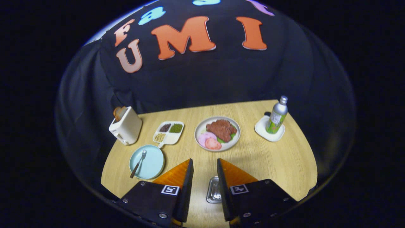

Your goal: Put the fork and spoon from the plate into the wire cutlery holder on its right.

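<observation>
1. Metal with a dark handle, the fork lies slantwise on the pale blue plate, tines toward the far side, handle reaching over the plate's near left rim. It looks light, stiff and thin, and likely slippery on the glazed plate; the overhanging handle seems the best place to pinch it.
2. No spoon can be made out on the plate.
3. The wire cutlery holder appears as a silvery frame low between the fingers, near the table's near edge and to the right of the plate; part of it is hidden by the right finger.
4. The gripper hangs above the table with its orange fingers apart at a moderate gap, holding nothing; the plate lies to their left.
5. Farther off stand a divided dish of beans, a white toaster at far left, a plate of meat and vegetables in the middle, and a bottle on a white coaster at far right.
</observation>
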Available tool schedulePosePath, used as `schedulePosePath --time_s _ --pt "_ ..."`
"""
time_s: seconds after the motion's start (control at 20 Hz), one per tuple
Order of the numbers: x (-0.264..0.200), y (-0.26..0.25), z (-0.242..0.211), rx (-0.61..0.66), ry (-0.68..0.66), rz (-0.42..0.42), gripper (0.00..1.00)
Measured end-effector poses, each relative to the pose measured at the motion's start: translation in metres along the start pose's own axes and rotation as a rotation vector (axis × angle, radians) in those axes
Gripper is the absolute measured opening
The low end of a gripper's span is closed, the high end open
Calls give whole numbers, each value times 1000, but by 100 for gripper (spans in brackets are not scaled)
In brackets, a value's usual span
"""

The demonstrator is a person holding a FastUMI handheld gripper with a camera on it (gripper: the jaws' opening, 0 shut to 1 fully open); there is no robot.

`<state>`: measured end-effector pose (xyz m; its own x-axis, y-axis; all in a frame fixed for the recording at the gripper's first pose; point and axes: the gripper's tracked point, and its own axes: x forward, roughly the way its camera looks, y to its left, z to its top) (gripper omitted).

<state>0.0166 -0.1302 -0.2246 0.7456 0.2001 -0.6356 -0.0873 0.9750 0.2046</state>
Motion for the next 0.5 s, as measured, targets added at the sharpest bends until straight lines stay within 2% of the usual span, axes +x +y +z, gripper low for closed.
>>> schedulePosePath --time_s 0.3,0.5 --pt "-25 60 75 -101 -349 72 78" --pt "-39 103 105 -159 -488 50 91"
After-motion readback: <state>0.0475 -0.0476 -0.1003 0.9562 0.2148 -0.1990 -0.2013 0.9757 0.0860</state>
